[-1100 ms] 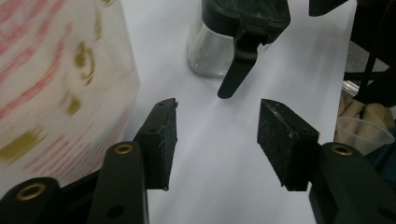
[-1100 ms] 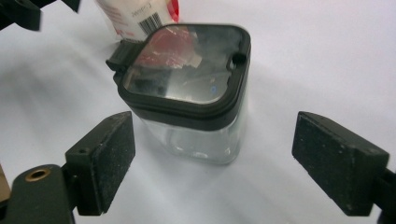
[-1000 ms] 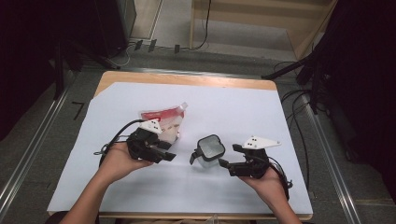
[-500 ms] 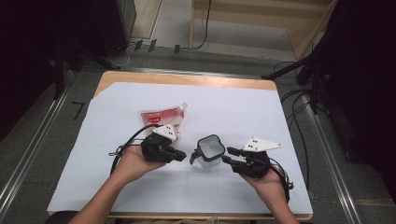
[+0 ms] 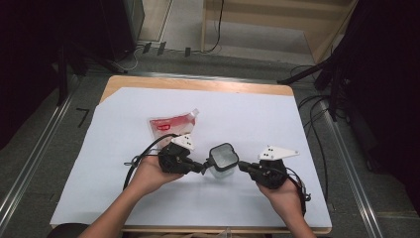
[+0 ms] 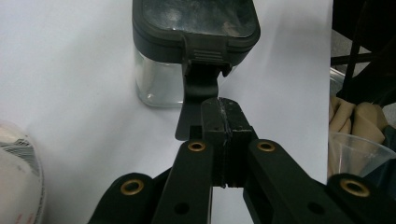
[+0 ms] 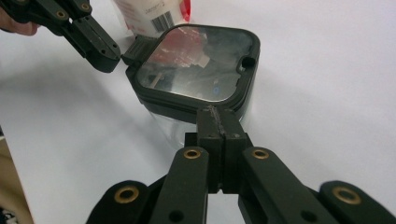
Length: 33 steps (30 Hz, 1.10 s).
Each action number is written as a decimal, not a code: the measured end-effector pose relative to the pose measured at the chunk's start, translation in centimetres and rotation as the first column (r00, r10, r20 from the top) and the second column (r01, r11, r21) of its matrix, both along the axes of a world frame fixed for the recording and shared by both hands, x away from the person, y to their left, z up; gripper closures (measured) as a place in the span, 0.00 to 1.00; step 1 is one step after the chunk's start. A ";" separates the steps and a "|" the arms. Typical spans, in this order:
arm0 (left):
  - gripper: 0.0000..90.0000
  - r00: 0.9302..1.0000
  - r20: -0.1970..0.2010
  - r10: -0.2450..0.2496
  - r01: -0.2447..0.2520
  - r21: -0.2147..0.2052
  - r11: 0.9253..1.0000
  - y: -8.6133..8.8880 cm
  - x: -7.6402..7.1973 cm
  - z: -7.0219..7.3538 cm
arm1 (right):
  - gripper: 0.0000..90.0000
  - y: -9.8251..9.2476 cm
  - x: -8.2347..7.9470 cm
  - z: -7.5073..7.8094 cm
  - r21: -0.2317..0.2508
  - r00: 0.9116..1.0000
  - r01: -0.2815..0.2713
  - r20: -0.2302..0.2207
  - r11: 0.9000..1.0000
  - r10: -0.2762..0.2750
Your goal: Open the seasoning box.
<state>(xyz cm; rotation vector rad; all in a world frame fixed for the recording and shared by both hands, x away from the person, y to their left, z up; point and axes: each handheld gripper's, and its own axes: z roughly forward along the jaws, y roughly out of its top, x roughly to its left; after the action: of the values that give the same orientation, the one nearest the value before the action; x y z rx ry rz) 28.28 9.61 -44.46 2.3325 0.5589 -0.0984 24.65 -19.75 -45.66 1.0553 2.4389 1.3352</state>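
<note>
A small clear jar (image 5: 223,159) with a dark square lid (image 7: 196,65) stands on the white sheet between my two grippers. My left gripper (image 5: 203,166) is at the jar's left side with its jaws pressed together. They have just been closing, with nothing between them, and their tips (image 6: 223,105) rest against the lid's hanging black latch (image 6: 194,112). My right gripper (image 5: 241,166) is at the jar's right side. Its jaws have also just been closing, and its tips (image 7: 218,114) touch the lid's rim.
A red and white pouch (image 5: 171,126) lies flat just behind the left hand. The white sheet (image 5: 247,114) covers the wooden table. A clear plastic funnel (image 6: 355,149) shows at the right edge of the left gripper view.
The left hand has moved right and toward me, from the pouch to the jar's left side. Both grippers' jaws have closed. The right hand has stayed put.
</note>
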 end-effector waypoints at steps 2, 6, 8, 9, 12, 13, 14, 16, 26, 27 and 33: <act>1.00 1.000 0.009 0.000 0.000 0.000 1.000 -0.1 0.0 0.0 | 1.00 0.2 -0.1 0.0 -0.006 1.000 -0.009 0.005 1.000 0.009; 1.00 1.000 0.000 0.024 -0.024 -0.006 1.000 0.0 0.1 -0.1 | 1.00 0.4 -0.1 -0.2 -0.018 1.000 -0.021 0.001 1.000 0.021; 1.00 1.000 0.004 0.028 -0.028 -0.002 1.000 0.1 0.1 -0.2 | 1.00 0.3 -0.1 -0.2 -0.018 1.000 -0.017 -0.001 1.000 0.017; 1.00 1.000 0.013 0.025 -0.025 0.014 1.000 0.2 0.3 -0.1 | 1.00 0.3 -0.1 -0.2 -0.020 1.000 -0.014 -0.009 1.000 0.013; 1.00 0.999 0.008 0.041 -0.041 -0.002 0.999 0.3 0.5 -0.4 | 1.00 0.2 -0.1 -0.3 -0.021 1.000 -0.014 -0.015 1.000 0.013; 1.00 0.999 0.006 0.041 -0.041 0.013 0.999 0.3 0.6 -0.4 | 1.00 0.2 -0.1 -0.3 -0.024 1.000 -0.012 -0.019 1.000 0.011; 1.00 0.999 0.006 0.041 -0.041 0.013 0.999 0.3 0.6 -0.4 | 1.00 0.2 -0.1 -0.3 -0.024 1.000 -0.012 -0.019 1.000 0.011; 1.00 0.999 0.010 0.044 -0.044 0.000 0.999 0.2 0.7 -0.6 | 1.00 0.2 -0.2 -0.3 -0.028 0.999 -0.020 -0.025 0.999 0.020; 1.00 0.997 0.025 0.071 -0.072 0.020 0.997 0.1 1.1 -1.0 | 1.00 0.6 0.0 -0.6 -0.041 0.999 -0.025 -0.034 0.999 0.023; 1.00 0.997 0.021 0.071 -0.071 0.024 0.997 0.1 1.1 -1.0 | 1.00 0.6 0.0 -0.6 -0.043 0.999 -0.027 -0.034 0.999 0.026; 1.00 0.997 0.002 0.082 -0.082 0.014 0.997 0.0 1.0 -1.1 | 1.00 0.6 0.2 -0.8 -0.050 0.999 -0.020 -0.042 0.999 0.018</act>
<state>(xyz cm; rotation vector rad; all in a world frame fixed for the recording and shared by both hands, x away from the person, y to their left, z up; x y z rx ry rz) 29.27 9.58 -45.59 2.3196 0.6561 -0.0542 24.84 -19.13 -46.41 1.0603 2.5047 1.2627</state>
